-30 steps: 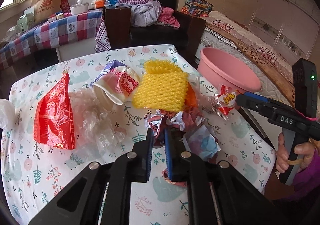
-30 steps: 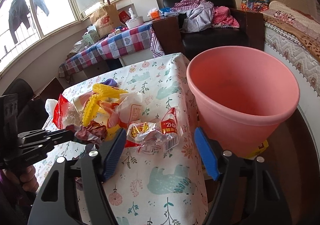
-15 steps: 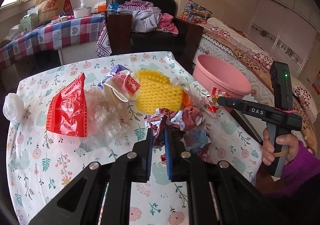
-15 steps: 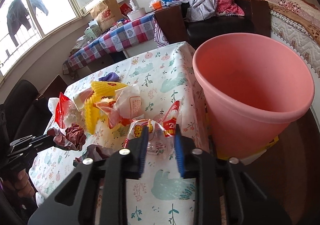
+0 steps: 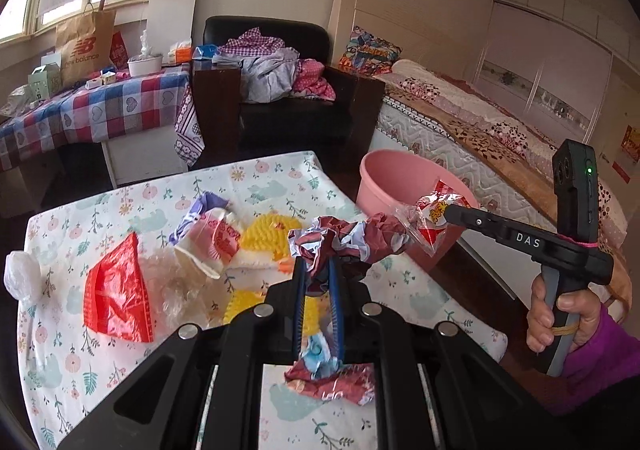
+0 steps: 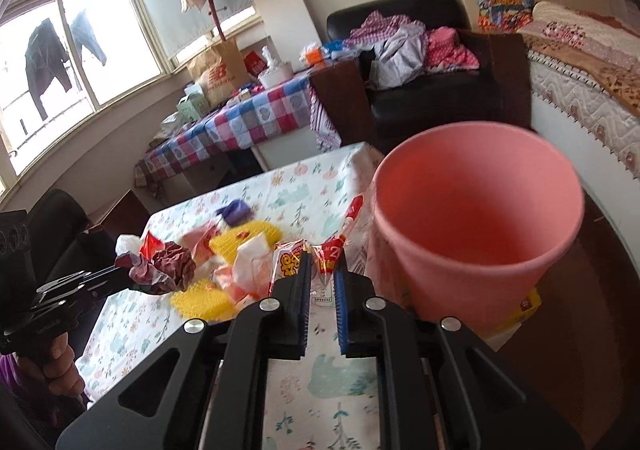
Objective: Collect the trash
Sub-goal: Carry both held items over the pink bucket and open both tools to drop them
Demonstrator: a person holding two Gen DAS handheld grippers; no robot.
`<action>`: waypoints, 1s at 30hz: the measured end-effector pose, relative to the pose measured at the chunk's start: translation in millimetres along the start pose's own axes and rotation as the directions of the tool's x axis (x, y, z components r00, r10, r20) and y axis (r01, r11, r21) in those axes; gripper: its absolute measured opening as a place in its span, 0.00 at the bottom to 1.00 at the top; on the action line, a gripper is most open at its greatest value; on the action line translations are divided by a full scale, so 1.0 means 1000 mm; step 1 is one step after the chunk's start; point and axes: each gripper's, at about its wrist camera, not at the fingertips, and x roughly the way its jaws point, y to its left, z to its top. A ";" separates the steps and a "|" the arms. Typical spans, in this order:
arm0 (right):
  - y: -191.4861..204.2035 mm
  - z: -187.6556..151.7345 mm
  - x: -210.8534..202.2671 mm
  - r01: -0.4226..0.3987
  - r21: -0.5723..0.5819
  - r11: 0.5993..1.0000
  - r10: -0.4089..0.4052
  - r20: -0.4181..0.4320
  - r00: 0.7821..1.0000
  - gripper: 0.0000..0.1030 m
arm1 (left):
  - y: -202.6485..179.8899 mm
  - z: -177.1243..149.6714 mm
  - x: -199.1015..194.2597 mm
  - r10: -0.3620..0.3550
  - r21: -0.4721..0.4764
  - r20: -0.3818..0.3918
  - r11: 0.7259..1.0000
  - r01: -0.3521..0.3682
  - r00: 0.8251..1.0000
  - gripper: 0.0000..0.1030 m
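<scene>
Both grippers have risen off the floral tablecloth (image 5: pixel 60 330) since a second ago, each carrying a piece of trash with it. At nine o'clock in the left wrist view a white plastic wad (image 5: pixel 22 276) sits at the cloth's edge, and a red foil bag (image 5: pixel 116 298) lies just beside clear crumpled film (image 5: pixel 180 286). Toward eleven o'clock rests a pink-and-white wrapper (image 5: pixel 218 238), touching yellow foam netting (image 5: pixel 264 238). At centre, the left gripper (image 5: pixel 318 290) has its blue pads pinching a crumpled maroon wrapper (image 5: pixel 344 240), held clear of the table, its tail hanging below the fingers at six o'clock. At two o'clock stands the pink bin (image 5: pixel 384 178) on the floor beside the table. At three o'clock a hand (image 5: pixel 560 314) in a purple sleeve grips the right tool. In the right wrist view, the right gripper (image 6: pixel 322 282) has just been closing its jaws, and they now pinch a clear red-and-yellow snack packet (image 6: pixel 316 254), lifted near the bin's rim at one o'clock.
</scene>
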 end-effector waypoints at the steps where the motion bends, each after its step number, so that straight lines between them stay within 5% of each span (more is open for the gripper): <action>1: -0.004 0.004 -0.003 0.018 0.002 1.000 -0.018 0.013 1.000 0.11 | -0.003 0.006 0.004 -0.006 0.006 0.007 1.000 0.006 1.000 0.10; 15: -0.060 0.027 -0.009 0.250 0.048 0.967 -0.253 0.081 0.964 0.11 | -0.069 0.059 0.094 -0.061 0.147 -0.031 0.987 0.065 0.998 0.10; 30: -0.088 0.016 0.012 0.313 0.081 0.946 -0.316 0.025 0.948 0.11 | -0.122 0.071 0.191 -0.067 0.200 -0.154 0.975 0.097 0.986 0.12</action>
